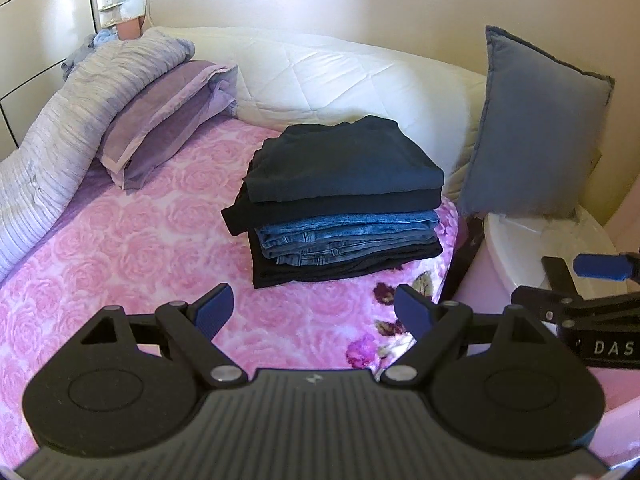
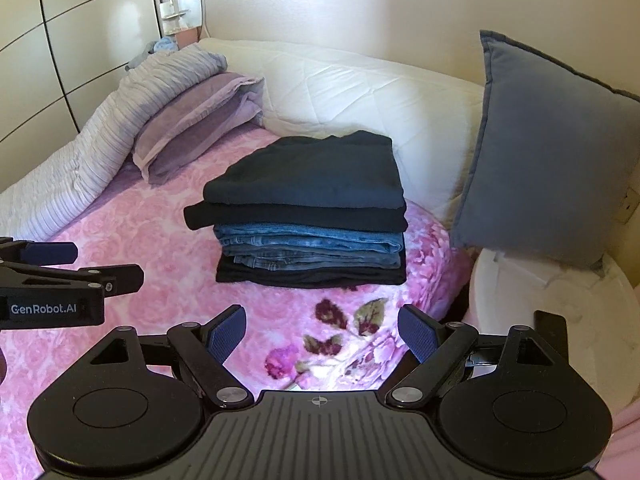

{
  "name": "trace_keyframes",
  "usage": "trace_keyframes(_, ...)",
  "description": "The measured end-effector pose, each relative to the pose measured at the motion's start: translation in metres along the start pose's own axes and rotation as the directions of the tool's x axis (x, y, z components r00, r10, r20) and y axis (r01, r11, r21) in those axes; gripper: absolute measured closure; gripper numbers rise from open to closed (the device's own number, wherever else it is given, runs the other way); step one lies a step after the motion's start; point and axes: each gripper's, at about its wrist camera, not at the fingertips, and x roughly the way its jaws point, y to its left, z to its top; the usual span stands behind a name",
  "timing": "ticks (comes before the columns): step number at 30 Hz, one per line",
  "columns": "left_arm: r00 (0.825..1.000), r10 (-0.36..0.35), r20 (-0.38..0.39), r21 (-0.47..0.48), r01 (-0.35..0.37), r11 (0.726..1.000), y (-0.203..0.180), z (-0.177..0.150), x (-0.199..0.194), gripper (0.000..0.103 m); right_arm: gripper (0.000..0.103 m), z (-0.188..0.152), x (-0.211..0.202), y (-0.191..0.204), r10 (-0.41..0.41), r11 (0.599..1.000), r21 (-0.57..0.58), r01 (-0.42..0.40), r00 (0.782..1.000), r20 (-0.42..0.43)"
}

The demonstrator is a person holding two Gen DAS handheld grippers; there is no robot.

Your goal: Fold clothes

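Left wrist view: pink rose-patterned bedspread (image 1: 120,248) carries a stack of folded clothes (image 1: 340,204), dark tops over jeans, near a blue cushion (image 1: 536,128). Left gripper (image 1: 314,312) and right gripper (image 2: 322,334) hover spread wide, empty.

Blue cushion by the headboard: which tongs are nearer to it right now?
Right, I judge. The right tongs sit below and left of the blue cushion; the left tongs sit further left, the folded stack straight ahead.
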Motion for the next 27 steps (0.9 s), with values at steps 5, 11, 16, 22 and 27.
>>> trace_keyframes(5,1.000,0.000,-0.010,-0.007,0.000,1.000,-0.0031,0.0003,0.0015,0.018,0.017,-0.0007,-0.0002,-0.0028,0.003,1.000,0.001,-0.003,1.000,-0.003)
trace_keyframes(11,1.000,0.003,-0.020,-0.008,-0.003,1.000,-0.0056,-0.0023,0.0014,0.018,0.017,-0.0024,0.0002,-0.0026,0.005,1.000,-0.002,-0.005,1.000,-0.017)
trace_keyframes(16,1.000,0.001,-0.022,-0.012,-0.001,1.000,-0.0060,-0.0020,0.0014,0.018,0.017,-0.0033,-0.0008,-0.0010,0.008,1.000,-0.002,-0.008,1.000,-0.024)
trace_keyframes(22,1.000,0.005,-0.022,-0.009,-0.005,1.000,-0.0067,-0.0027,0.0008,0.018,0.017,-0.0045,-0.0031,-0.0010,0.011,1.000,0.008,-0.010,1.000,-0.027)
trace_keyframes(27,1.000,0.008,-0.023,-0.012,-0.008,1.000,-0.0075,-0.0038,0.0001,0.018,0.017,-0.0049,-0.0045,-0.0006,0.016,1.000,0.003,-0.016,1.000,-0.027)
